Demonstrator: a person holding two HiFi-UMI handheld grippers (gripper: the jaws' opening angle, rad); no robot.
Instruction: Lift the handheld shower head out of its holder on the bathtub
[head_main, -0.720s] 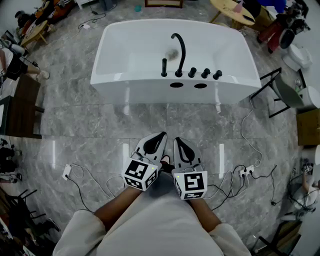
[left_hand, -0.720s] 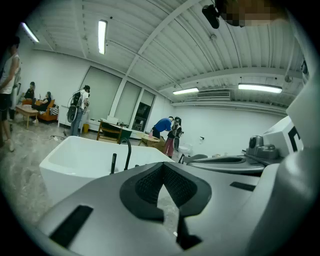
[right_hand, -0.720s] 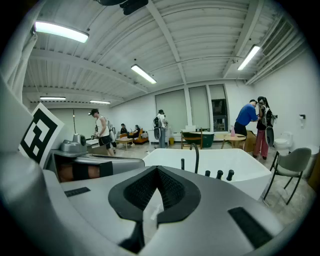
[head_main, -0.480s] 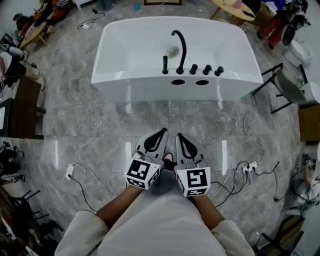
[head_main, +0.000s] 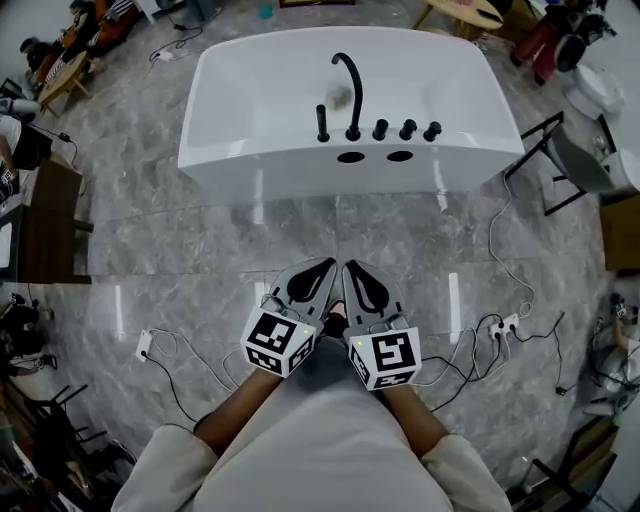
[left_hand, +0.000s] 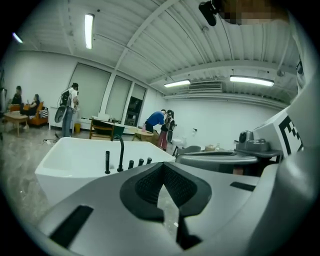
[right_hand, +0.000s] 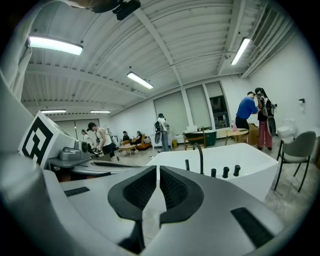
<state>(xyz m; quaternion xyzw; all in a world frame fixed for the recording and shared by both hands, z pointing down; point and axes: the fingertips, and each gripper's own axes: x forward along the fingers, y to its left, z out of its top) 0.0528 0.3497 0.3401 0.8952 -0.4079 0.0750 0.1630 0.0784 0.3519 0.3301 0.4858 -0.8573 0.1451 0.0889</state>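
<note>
Head view: both grippers are held low and close to the body, side by side, pointing at 12 o'clock toward the bathtub (head_main: 230, 160).

Left gripper (head_main: 322, 268): fingers pressed together at the tips, nothing between them, only floor seen through the slot behind the tips. Its own view confirms this.

Right gripper (head_main: 352, 268): fingers pressed together too, nothing pinched. The two grippers' tips sit just beside each other.

Handheld shower head (head_main: 322, 122): a black upright stick on the tub's near rim, untouched and well apart from both grippers. It stands at 9 o'clock of the curved black spout (head_main: 350, 92), just beside it. Three black knobs (head_main: 407, 129) line up at 3 o'clock of the spout. Two dark oval openings (head_main: 351, 157) sit in the tub wall below the fittings.

Left gripper view: shower head (left_hand: 107, 162) at roughly 10 o'clock above the finger tips. Right gripper view: shower head (right_hand: 187, 164) at about 1 o'clock, spout (right_hand: 200, 156) next to it.

Grey marble floor (head_main: 200, 250) between tub and grippers; loose cables (head_main: 180, 375) at 8 o'clock and at 4 o'clock of the grippers.
</note>
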